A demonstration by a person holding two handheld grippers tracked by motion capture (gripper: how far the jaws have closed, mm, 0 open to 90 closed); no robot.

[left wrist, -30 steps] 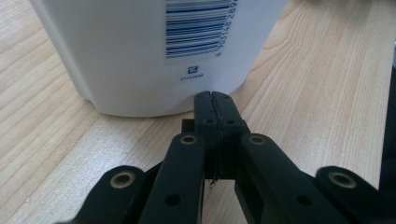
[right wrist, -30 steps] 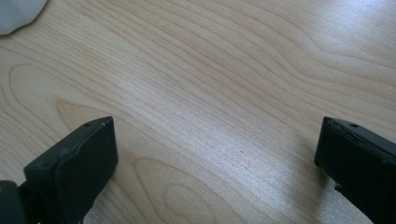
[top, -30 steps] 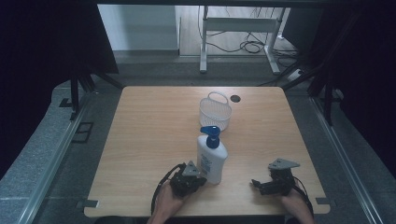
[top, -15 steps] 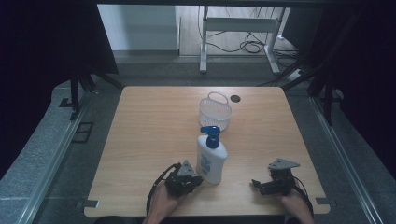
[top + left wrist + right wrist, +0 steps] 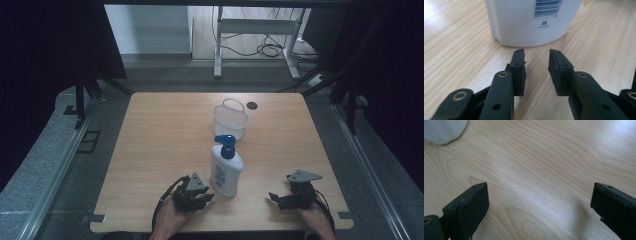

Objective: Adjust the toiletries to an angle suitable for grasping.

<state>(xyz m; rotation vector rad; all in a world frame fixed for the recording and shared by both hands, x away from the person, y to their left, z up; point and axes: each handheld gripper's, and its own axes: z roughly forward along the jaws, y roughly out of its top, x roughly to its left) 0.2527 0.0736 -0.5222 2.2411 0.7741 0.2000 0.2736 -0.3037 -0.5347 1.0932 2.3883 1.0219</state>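
Note:
A white pump bottle [image 5: 226, 170] with a blue pump head stands upright near the table's front middle. My left gripper [image 5: 206, 197] lies low on the table just left of its base. In the left gripper view the jaws [image 5: 536, 53] have just been opening and stand a little apart, with nothing between them. The bottle's base [image 5: 531, 22] is just beyond the tips, and the pads do not touch it. My right gripper [image 5: 272, 198] rests at the front right, with its jaws [image 5: 539, 190] wide open over bare wood. The bottle's base [image 5: 444, 130] shows at that view's top left corner.
A small white wire basket [image 5: 230, 120] with a handle stands behind the bottle, toward the table's far middle. A dark round hole [image 5: 251, 105] lies next to it. The wooden table [image 5: 165, 130] has open room on its left half and far right.
The left gripper has drawn back slightly from the bottle's side toward the front edge. The bottle, the basket and the right gripper have stayed in place.

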